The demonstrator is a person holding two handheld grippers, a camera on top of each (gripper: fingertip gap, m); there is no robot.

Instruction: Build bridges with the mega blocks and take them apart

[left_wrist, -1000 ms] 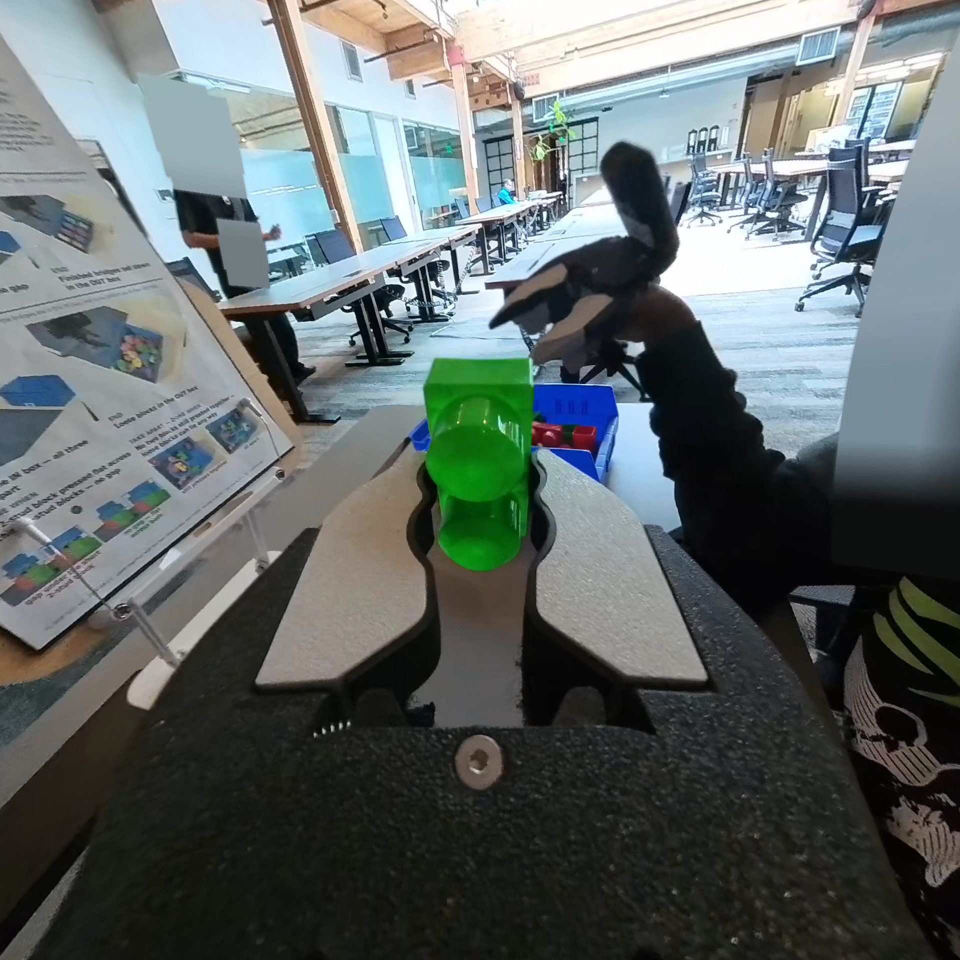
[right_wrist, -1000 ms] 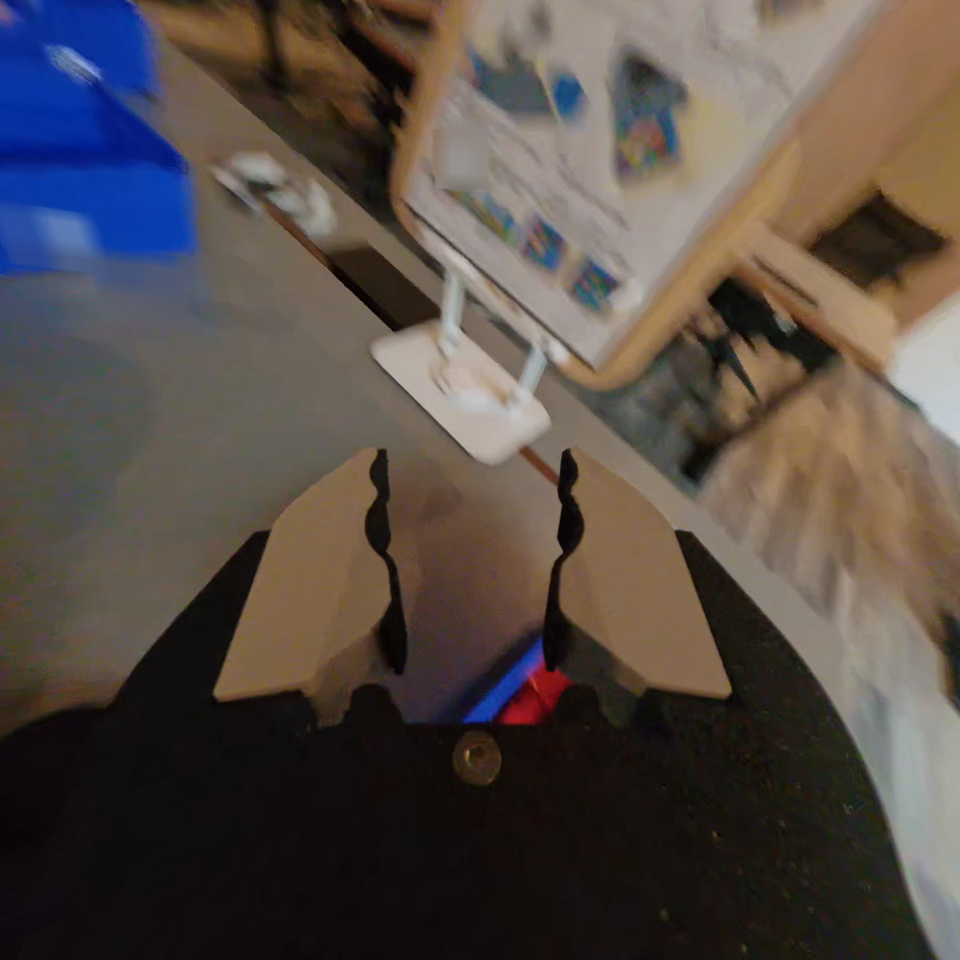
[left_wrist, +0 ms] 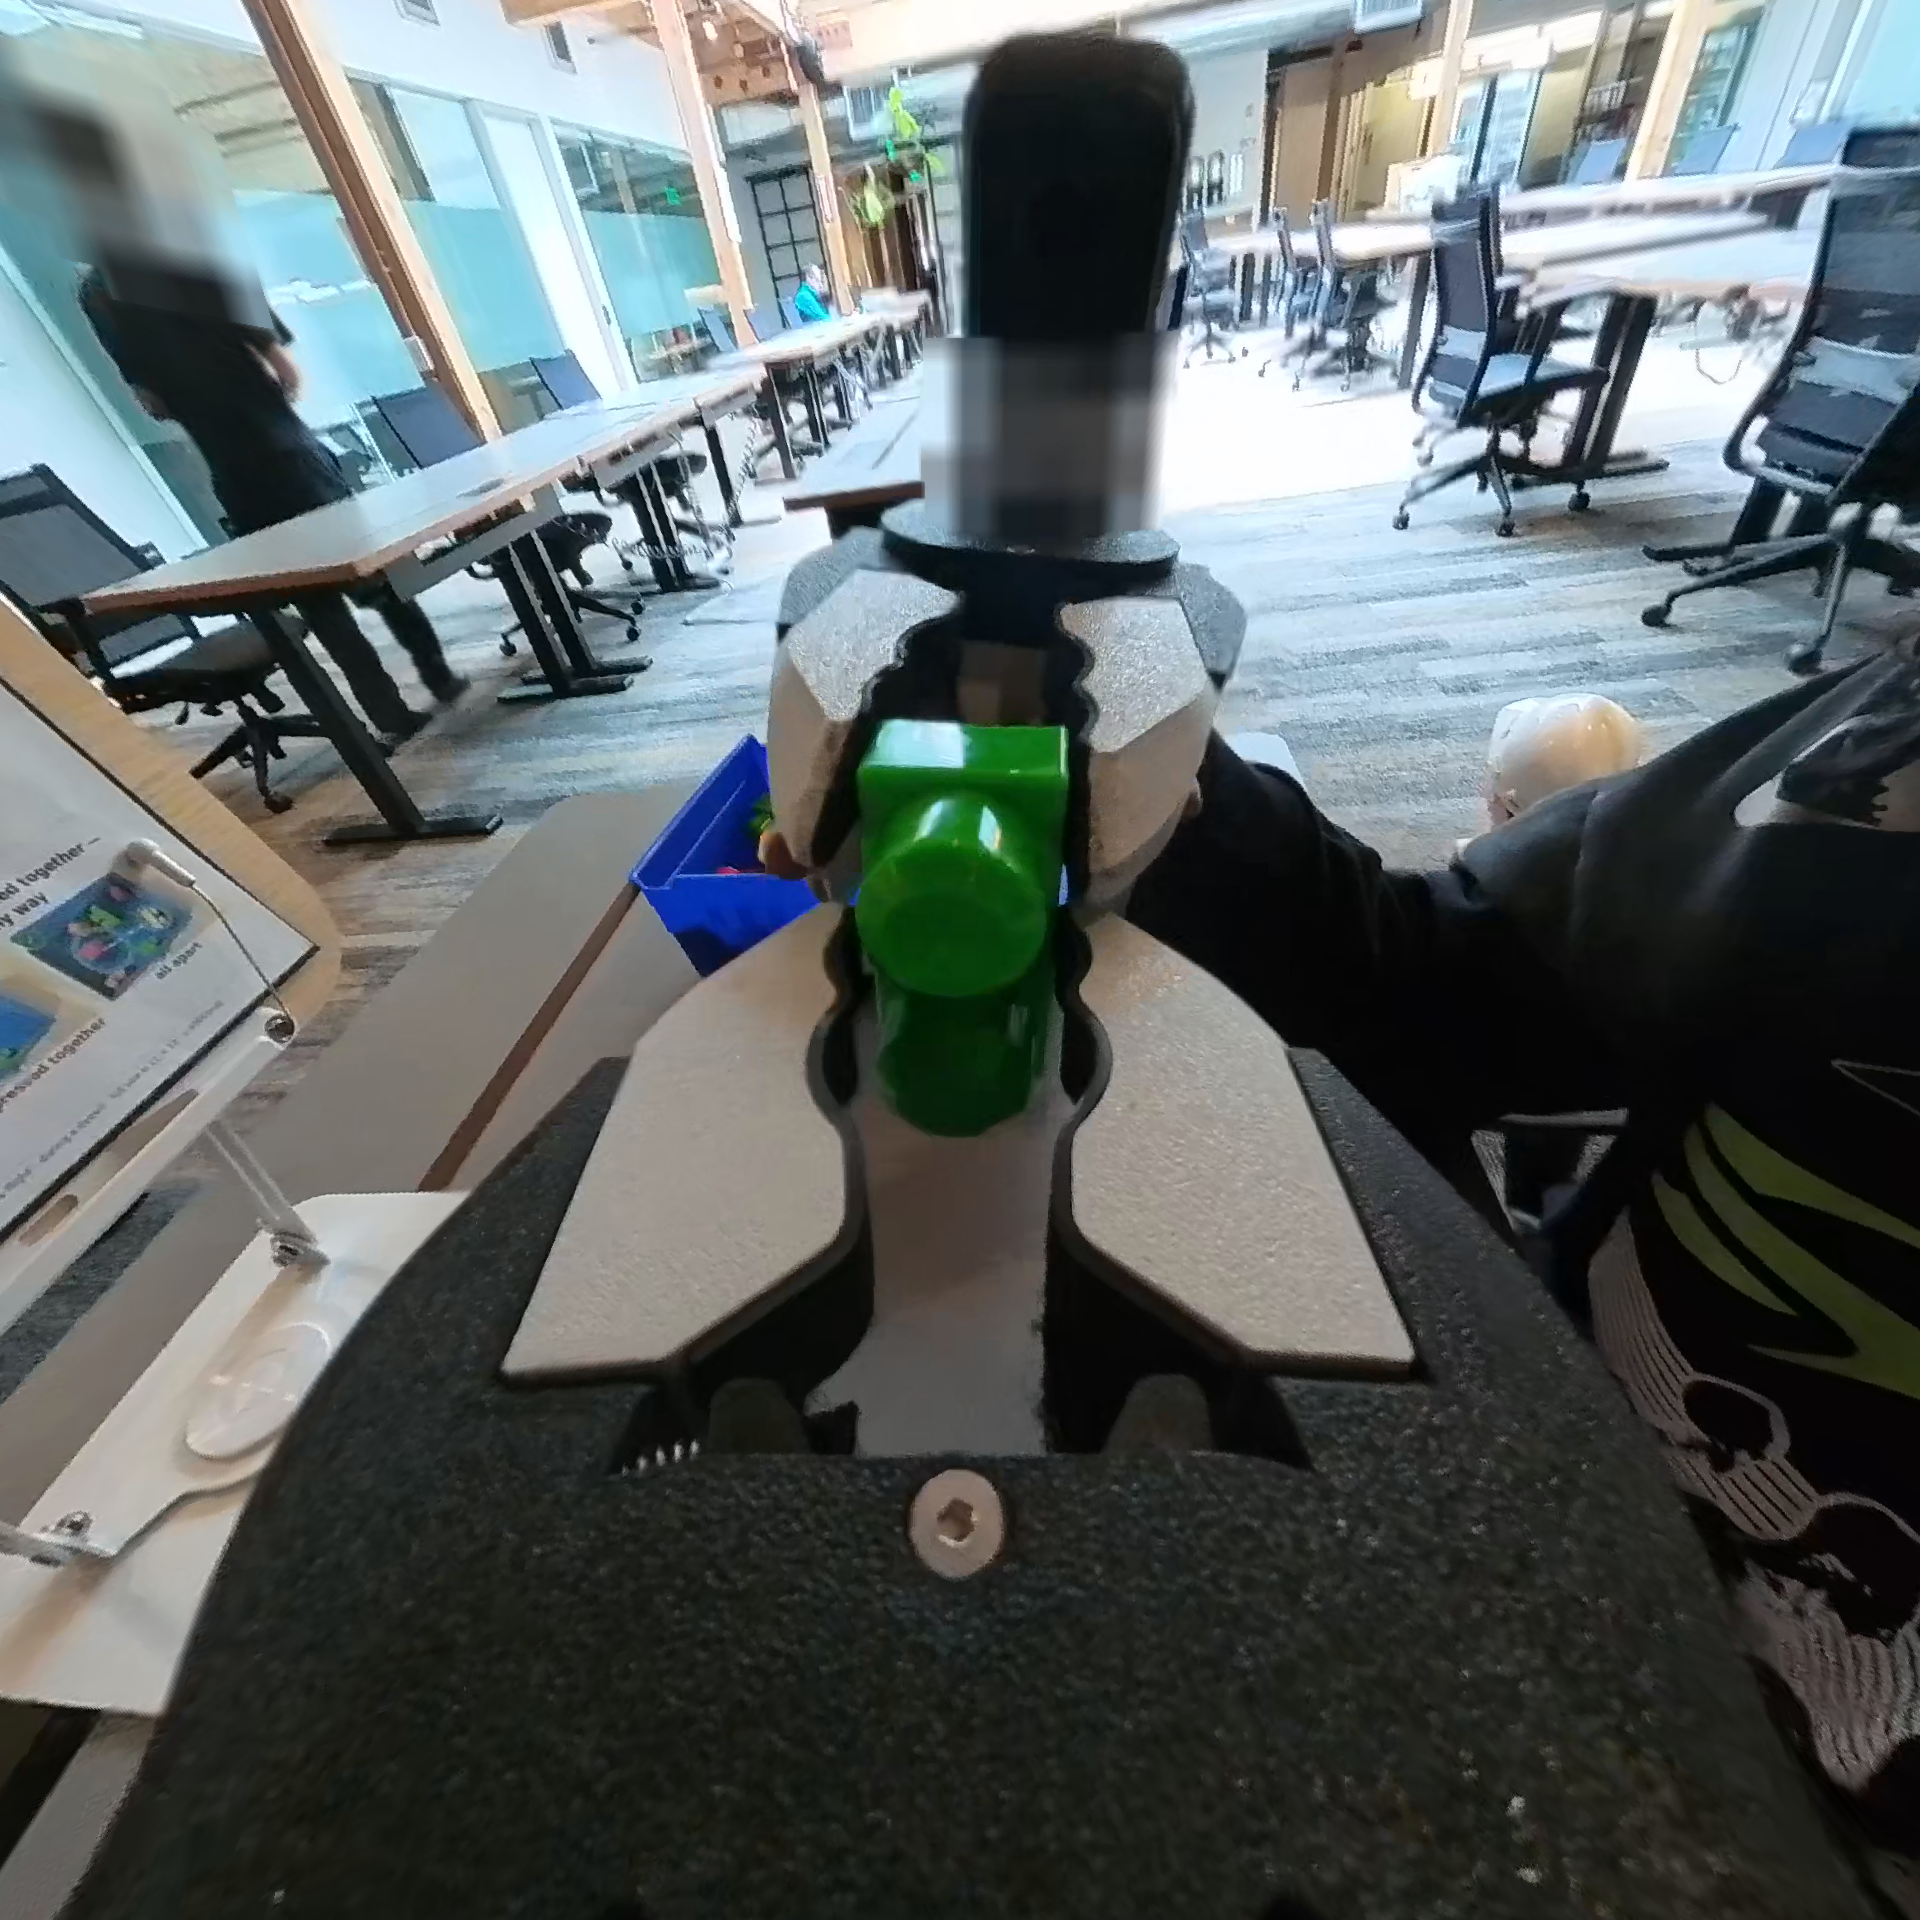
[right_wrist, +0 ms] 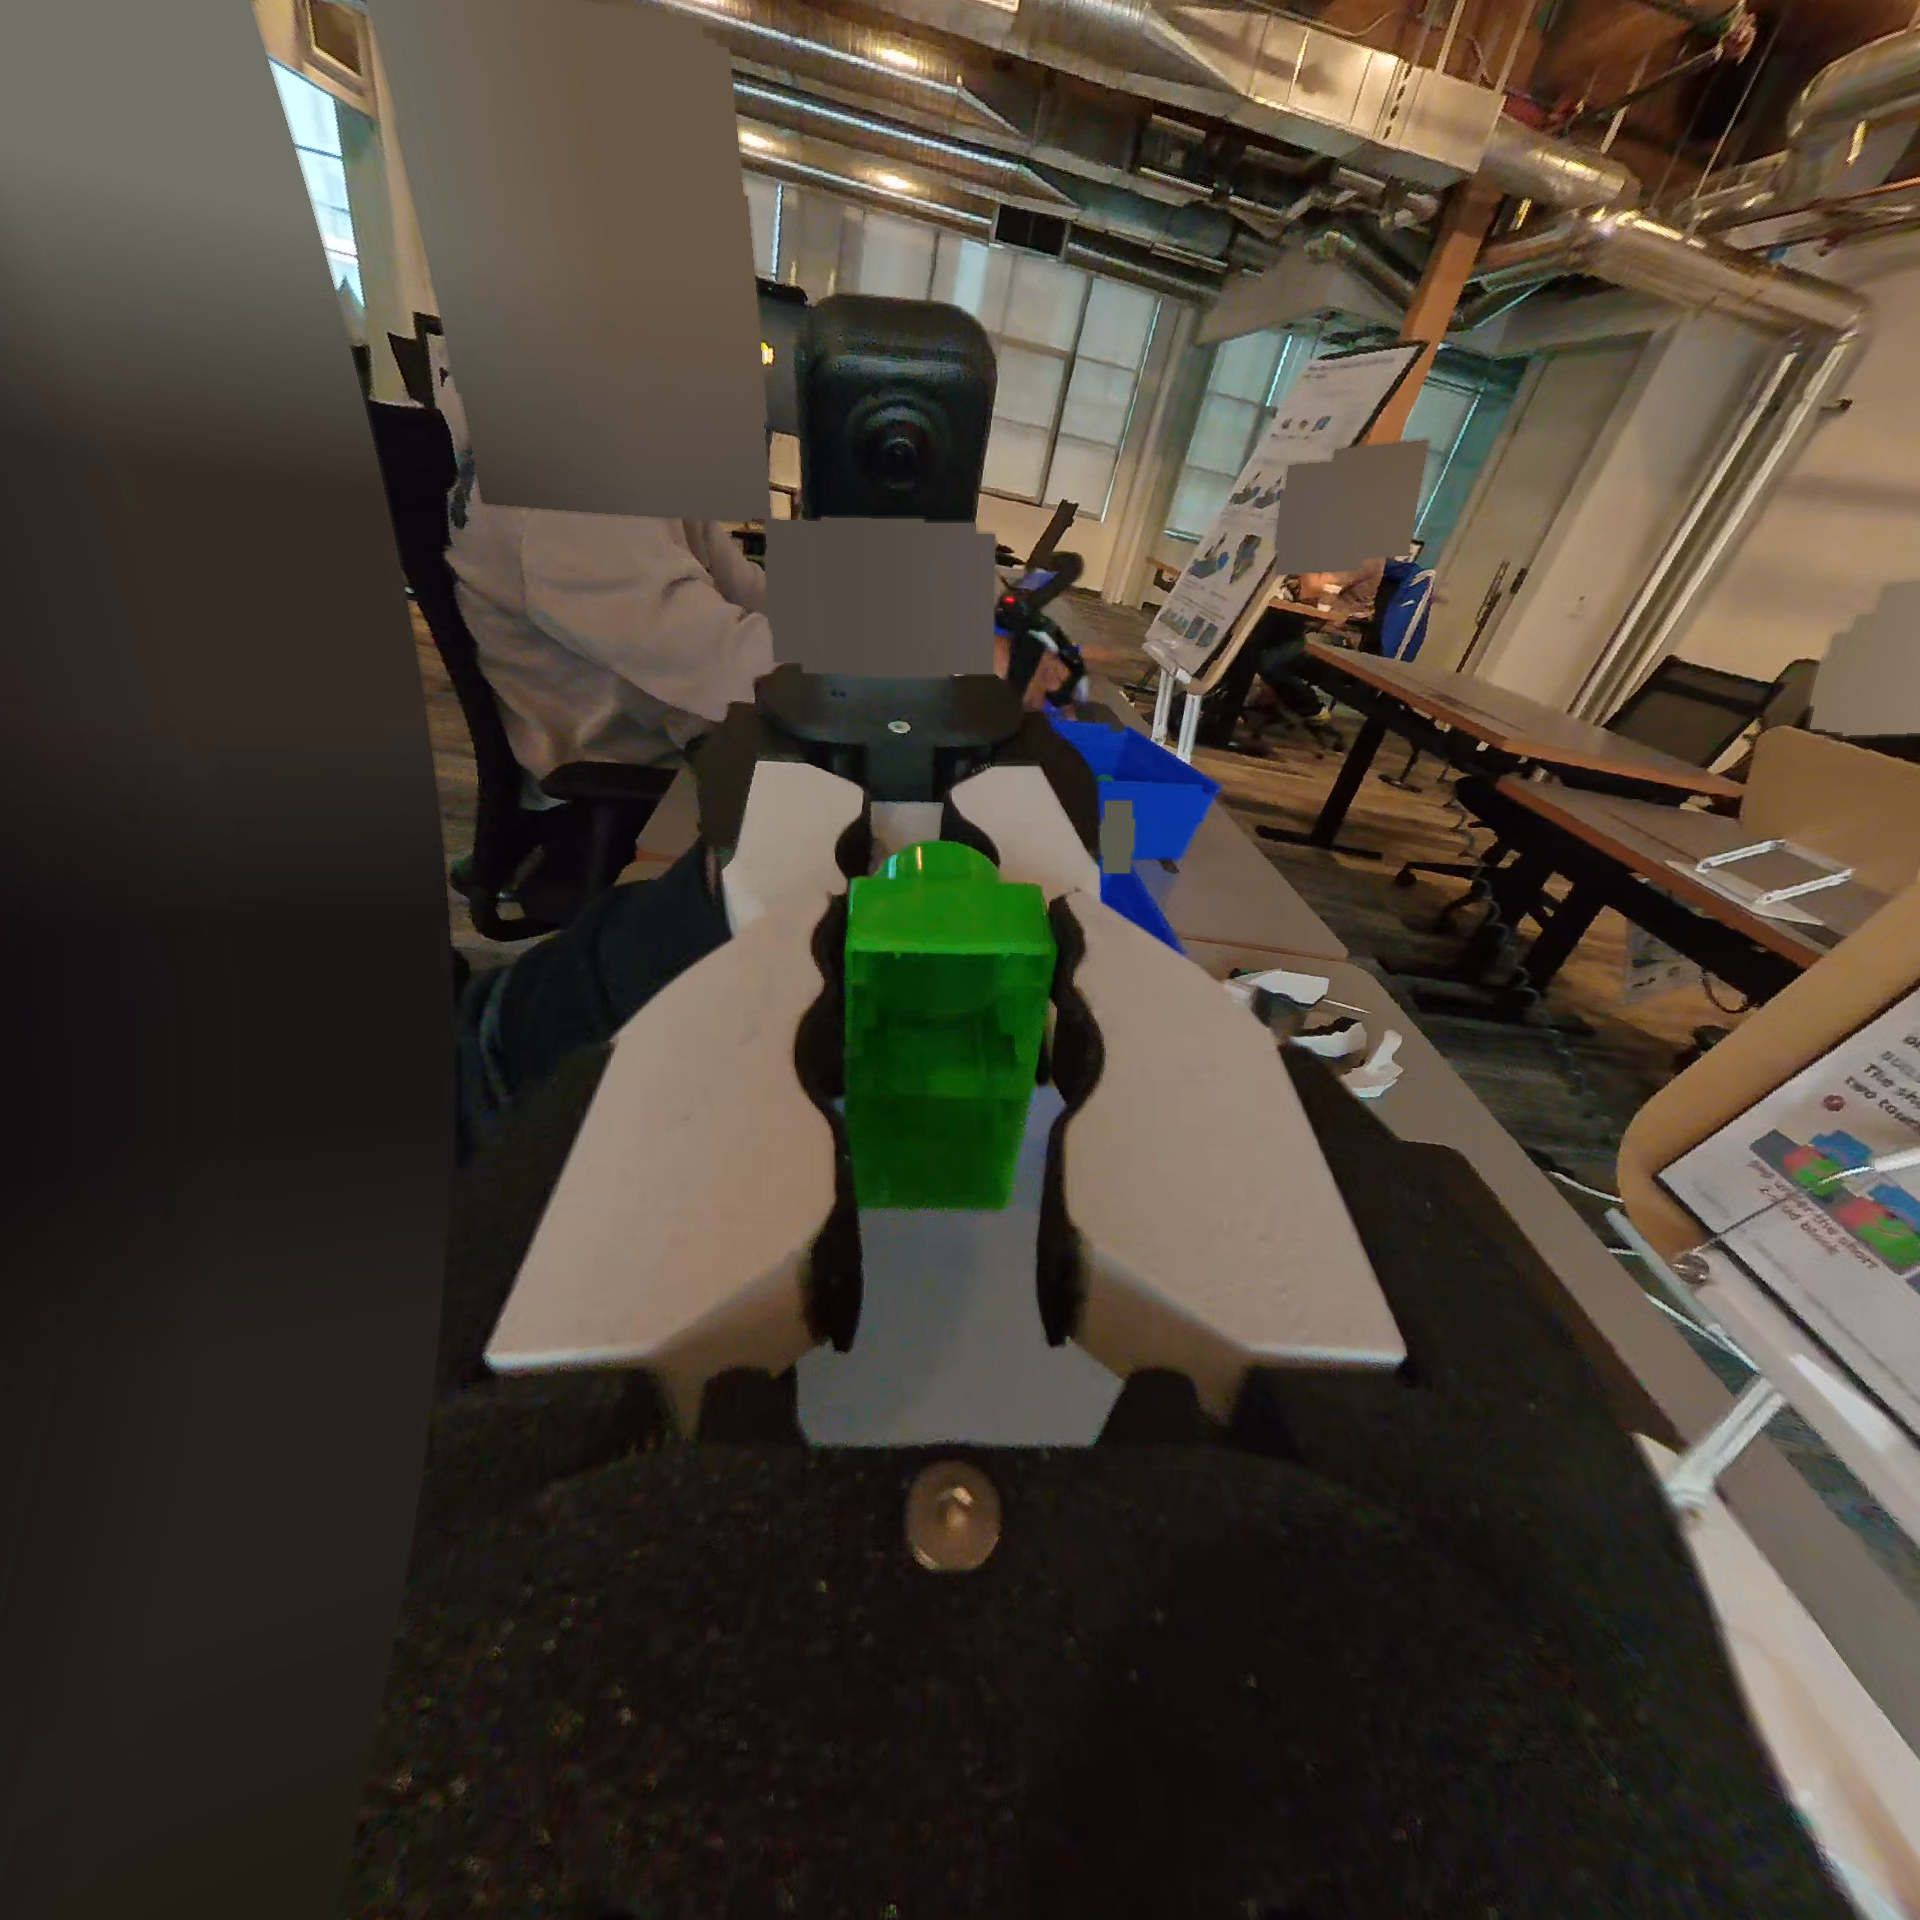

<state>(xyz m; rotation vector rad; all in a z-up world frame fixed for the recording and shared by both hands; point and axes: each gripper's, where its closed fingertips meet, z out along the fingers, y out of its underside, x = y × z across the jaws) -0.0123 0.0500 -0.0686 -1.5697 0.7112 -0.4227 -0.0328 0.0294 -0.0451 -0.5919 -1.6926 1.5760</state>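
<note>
Left claw [left_wrist: 956, 1023] pinching green block [left_wrist: 961, 925] by its round end. Right claw [right_wrist: 940, 1049] pinching the same block's other end, tip to tip. Blue bin [left_wrist: 717, 883] behind, on the desk [left_wrist: 488, 1049].

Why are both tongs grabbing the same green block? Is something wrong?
Nothing looks broken or spilled. The left tongs and right tongs face each other in mid-air, both gripping one green block, above the table.

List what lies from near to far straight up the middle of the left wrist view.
left gripper → green block → right gripper facing it → the camera mounted on that gripper → office desks and chairs far behind.
</note>
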